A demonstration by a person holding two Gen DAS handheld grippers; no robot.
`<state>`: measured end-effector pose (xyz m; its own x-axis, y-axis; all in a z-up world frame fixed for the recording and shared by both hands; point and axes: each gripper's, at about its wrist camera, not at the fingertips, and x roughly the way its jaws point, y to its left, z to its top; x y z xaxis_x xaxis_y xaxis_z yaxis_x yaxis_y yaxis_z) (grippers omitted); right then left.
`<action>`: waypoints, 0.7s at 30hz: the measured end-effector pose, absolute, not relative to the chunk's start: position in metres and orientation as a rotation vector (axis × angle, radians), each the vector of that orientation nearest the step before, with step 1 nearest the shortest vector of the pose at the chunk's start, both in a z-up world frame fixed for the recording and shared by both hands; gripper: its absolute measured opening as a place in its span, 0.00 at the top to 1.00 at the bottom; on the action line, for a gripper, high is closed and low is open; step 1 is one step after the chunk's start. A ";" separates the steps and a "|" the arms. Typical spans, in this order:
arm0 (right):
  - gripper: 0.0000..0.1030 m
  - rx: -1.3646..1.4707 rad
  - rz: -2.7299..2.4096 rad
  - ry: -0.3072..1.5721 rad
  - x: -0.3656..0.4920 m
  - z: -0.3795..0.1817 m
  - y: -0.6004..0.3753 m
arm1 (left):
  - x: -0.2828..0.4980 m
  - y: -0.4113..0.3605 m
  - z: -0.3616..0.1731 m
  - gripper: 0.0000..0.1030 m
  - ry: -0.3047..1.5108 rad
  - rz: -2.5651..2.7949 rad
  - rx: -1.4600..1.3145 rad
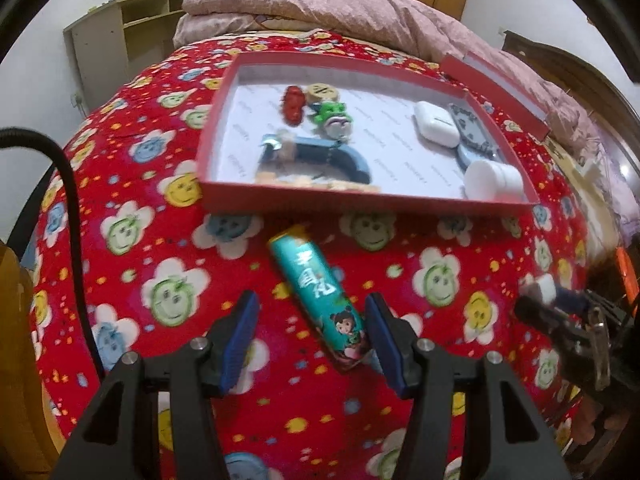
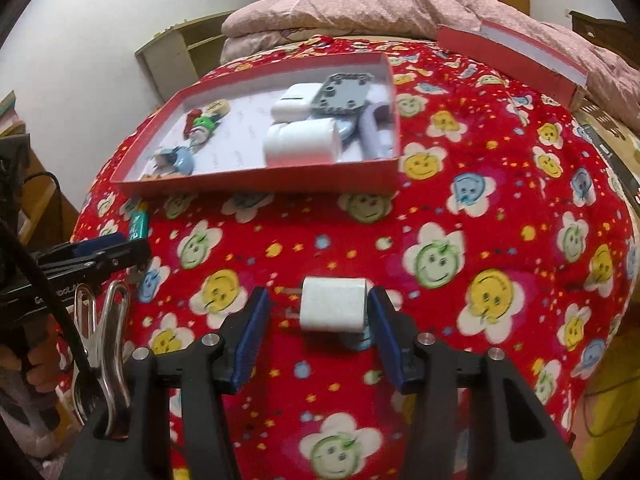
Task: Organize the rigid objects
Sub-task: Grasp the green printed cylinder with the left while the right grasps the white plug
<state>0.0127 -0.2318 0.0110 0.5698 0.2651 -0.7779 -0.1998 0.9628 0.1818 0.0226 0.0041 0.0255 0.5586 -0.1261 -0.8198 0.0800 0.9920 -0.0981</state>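
Two grippers are seen above a red blanket point(image 1: 132, 200) printed with smiling flowers. Between the blue pads of the left gripper point(image 1: 312, 340) a teal tube point(image 1: 320, 300) is found, lying flat on the blanket and tilted from 11 to 5 o'clock; its lower end lies just beside the right pad, while a clear gap is left at the left pad, so the jaws are held partly spread and nothing is clamped. A white plug adapter point(image 2: 334, 306) is framed by the right gripper point(image 2: 318, 324), its prongs pointing toward 9 o'clock; its right side is close to the right pad, contact cannot be told, and a gap is left at the left pad. At 12 o'clock from both grippers a red tray point(image 1: 360, 200) is placed, in which small toys, a white case and a white cylinder are gathered.
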 end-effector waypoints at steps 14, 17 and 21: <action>0.50 0.053 0.340 0.902 -0.003 0.020 -0.211 | 0.022 0.009 0.024 0.44 0.935 -0.125 -0.017; 0.49 0.031 0.296 0.886 -0.011 0.025 -0.214 | 0.021 0.006 0.023 0.50 0.916 -0.119 0.010; 0.48 0.043 0.279 0.890 -0.023 0.029 -0.220 | 0.020 0.009 0.022 0.62 0.900 -0.119 0.010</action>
